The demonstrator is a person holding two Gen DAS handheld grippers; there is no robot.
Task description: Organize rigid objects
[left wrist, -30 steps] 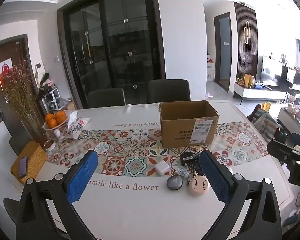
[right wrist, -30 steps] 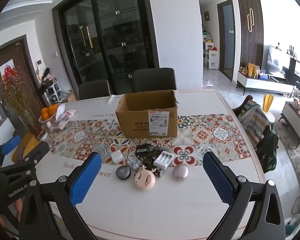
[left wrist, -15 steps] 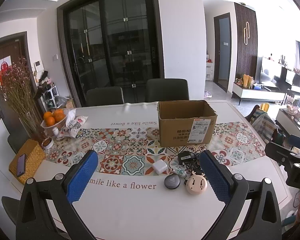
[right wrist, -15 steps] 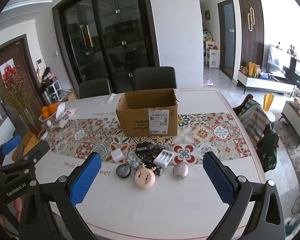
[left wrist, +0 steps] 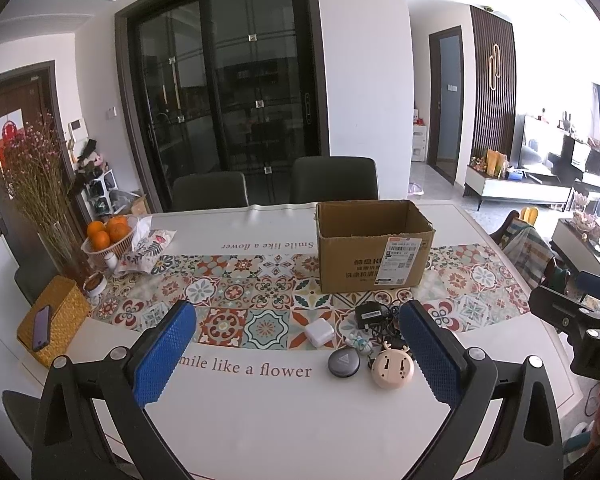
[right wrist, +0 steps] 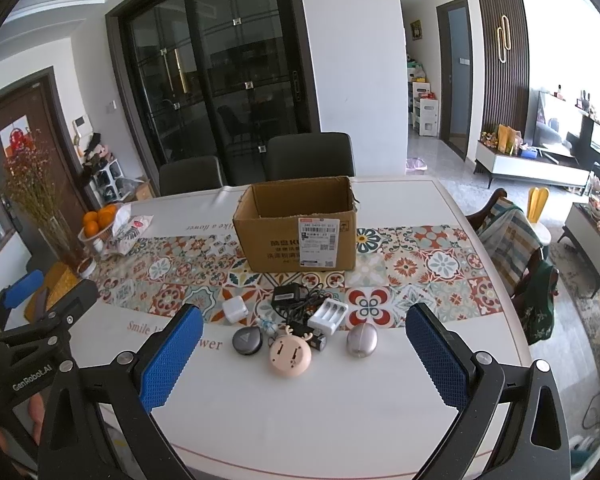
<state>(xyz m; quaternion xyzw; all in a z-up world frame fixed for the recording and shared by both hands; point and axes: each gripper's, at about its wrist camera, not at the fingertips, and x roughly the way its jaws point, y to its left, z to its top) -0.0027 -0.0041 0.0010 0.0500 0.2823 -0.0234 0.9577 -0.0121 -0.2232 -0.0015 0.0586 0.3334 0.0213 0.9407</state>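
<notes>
An open cardboard box (right wrist: pixel 296 232) (left wrist: pixel 374 246) stands on the tiled runner. In front of it lies a cluster of small items: a white cube charger (right wrist: pixel 235 310) (left wrist: pixel 319 333), a black adapter with cables (right wrist: pixel 286 295), a white battery holder (right wrist: pixel 329 314), a grey round disc (right wrist: pixel 247 340) (left wrist: pixel 343 362), a pink deer-face gadget (right wrist: pixel 290 354) (left wrist: pixel 392 368) and a silver oval case (right wrist: pixel 362 340). My right gripper (right wrist: pixel 304 356) is open and empty, above the table in front of the cluster. My left gripper (left wrist: pixel 300 354) is open and empty, left of the cluster.
A white table (right wrist: pixel 300 420) carries a basket of oranges (left wrist: pixel 108 234), a patterned bag (left wrist: pixel 148 246), a vase of dried flowers (left wrist: pixel 56 216) and a woven box with a phone (left wrist: pixel 52 330) at the left. Two dark chairs (right wrist: pixel 308 156) stand behind the table.
Both grippers have risen and drawn back slightly; the box and cluster sit a little lower and farther in view. Nothing on the table has moved.
</notes>
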